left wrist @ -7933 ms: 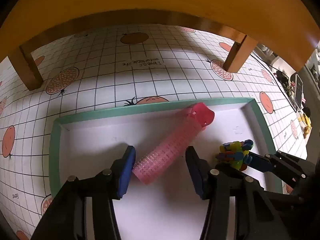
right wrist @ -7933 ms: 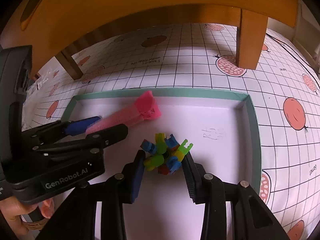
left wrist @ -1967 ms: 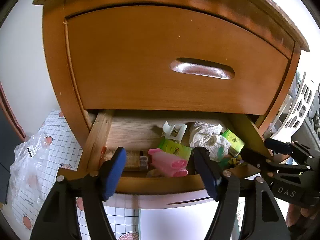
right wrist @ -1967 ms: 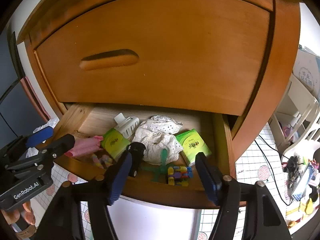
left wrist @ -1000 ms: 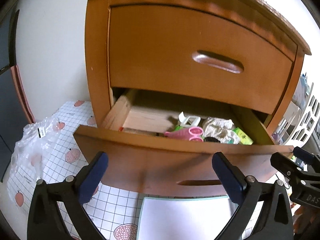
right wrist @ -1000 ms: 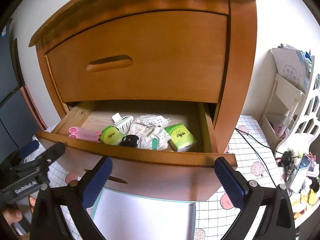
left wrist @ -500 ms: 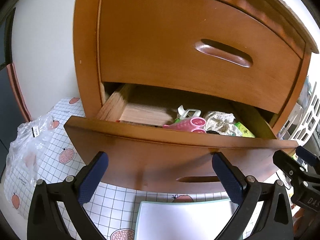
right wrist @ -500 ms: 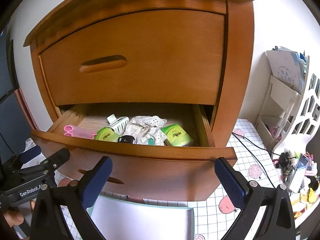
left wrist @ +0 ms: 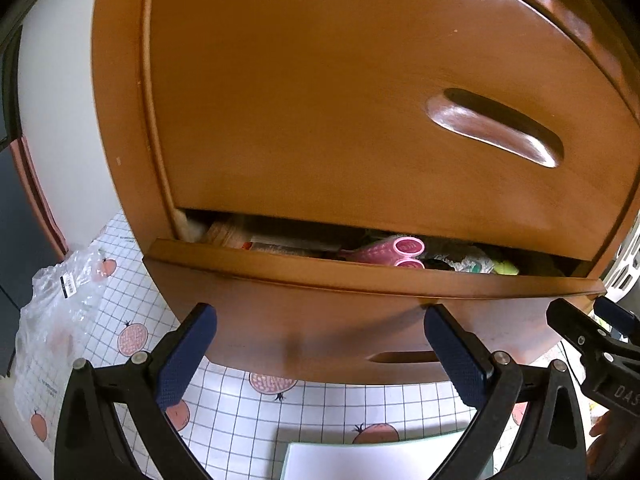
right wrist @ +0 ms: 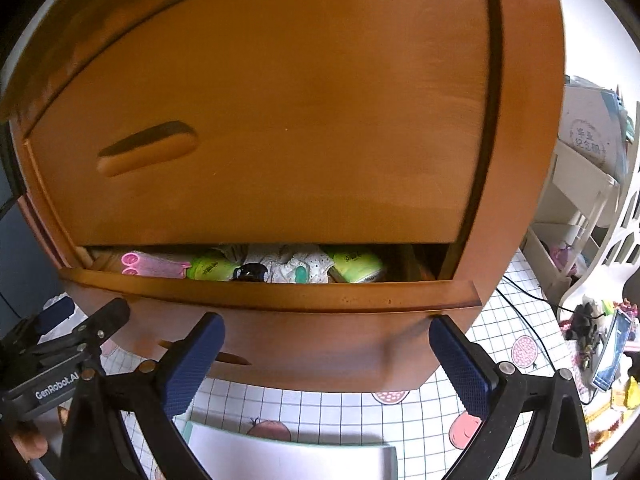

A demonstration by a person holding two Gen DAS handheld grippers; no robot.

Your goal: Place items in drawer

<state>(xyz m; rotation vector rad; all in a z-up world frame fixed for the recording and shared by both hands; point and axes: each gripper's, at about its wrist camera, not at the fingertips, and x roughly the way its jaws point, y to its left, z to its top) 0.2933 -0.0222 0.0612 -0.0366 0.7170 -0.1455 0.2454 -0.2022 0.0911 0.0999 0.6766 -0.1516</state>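
Drawer (left wrist: 360,320) of lower cabinet tier, now nearly shut; only a narrow slot left between its top edge and upper drawer front (left wrist: 340,100), against a wide opening half a second earlier. Pink hair roller (left wrist: 384,254) and colourful toy no longer in the grippers: placing step judged done, closing step well advanced.

Left to right, left wrist view: crumpled plastic bag (left wrist: 56,304) at 9 o'clock on fruit-print grid mat (left wrist: 240,420); left gripper (left wrist: 316,350) at 6 o'clock, blue-padded fingers (left wrist: 186,356) spread wide, empty, set close against drawer front, contact not certain; roller ends visible in slot just right of centre; recessed pull (left wrist: 404,357) at 5 o'clock; right gripper at 4 o'clock edge; teal-rimmed white tray (left wrist: 380,460) at 6 o'clock, bare where visible.

Left to right, right wrist view: left gripper body at 8 o'clock; roller (right wrist: 154,266) at slot's left end, then green packets (right wrist: 210,268), black object (right wrist: 250,272), dotted white cloth (right wrist: 296,262), second green packet (right wrist: 356,264); toy not discernible. Right gripper (right wrist: 326,360) at 6 o'clock, fingers likewise wide apart, holding nothing. White shelf unit (right wrist: 580,208) at 3 o'clock.

Contents low enough to clear upper front, by appearance. Remaining travel judged short.
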